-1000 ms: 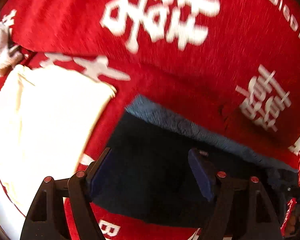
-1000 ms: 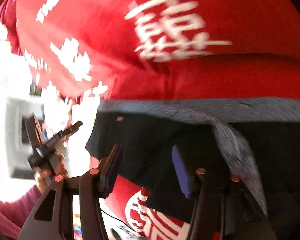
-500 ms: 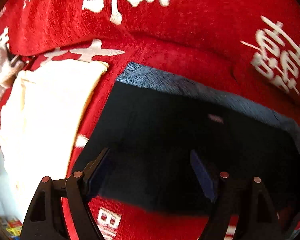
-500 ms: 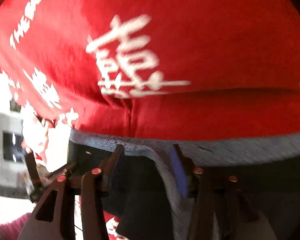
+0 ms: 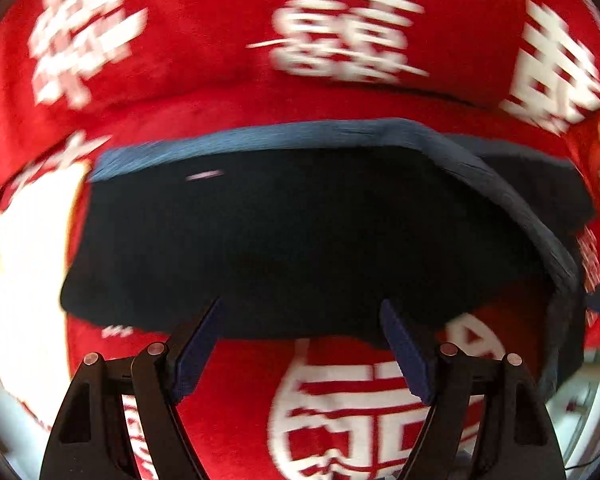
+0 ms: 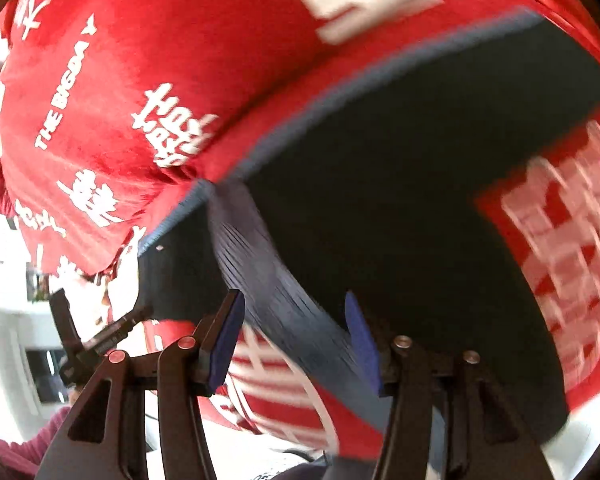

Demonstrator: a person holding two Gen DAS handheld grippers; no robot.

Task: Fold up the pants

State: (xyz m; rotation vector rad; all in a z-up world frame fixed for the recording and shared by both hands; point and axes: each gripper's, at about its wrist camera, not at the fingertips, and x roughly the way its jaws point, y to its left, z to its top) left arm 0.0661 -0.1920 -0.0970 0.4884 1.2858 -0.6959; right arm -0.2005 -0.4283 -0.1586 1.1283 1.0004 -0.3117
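Although both views are smeared by motion, the left tool (image 5: 300, 344) can be seen with its blue-padded fingers spread apart and nothing between them, poised just over the near edge of the pants (image 5: 300, 232), which are laid out as a dark, roughly rectangular bundle. The right tool (image 6: 292, 340) is likewise seen with its jaws parted; a grey ribbed waistband (image 6: 268, 276) runs down between its pads, but whether cloth is actually touched cannot be told, and no clamping is shown. Outward from the tools, the pants are found lying on a red blanket (image 5: 220, 92) printed with white characters and lettering, which covers whatever surface is beneath; whether that is a desk or a bed cannot be told. In the left view the waistband (image 5: 260, 140) is traced along the far edge of the bundle and then bent down the right-hand side, so a part of the garment is judged to have been doubled over already. A pale cloth (image 5: 24, 240) is seen just beside the pants on the left, apparently a separate piece. In the right view, the other tool and a hand in a dark red sleeve are glimpsed at the lower left. As for progress, the pants are judged to be partly folded and compact, with at least one more fold or a tidying of the loose waistband side left to be done before the task can be counted as finished.
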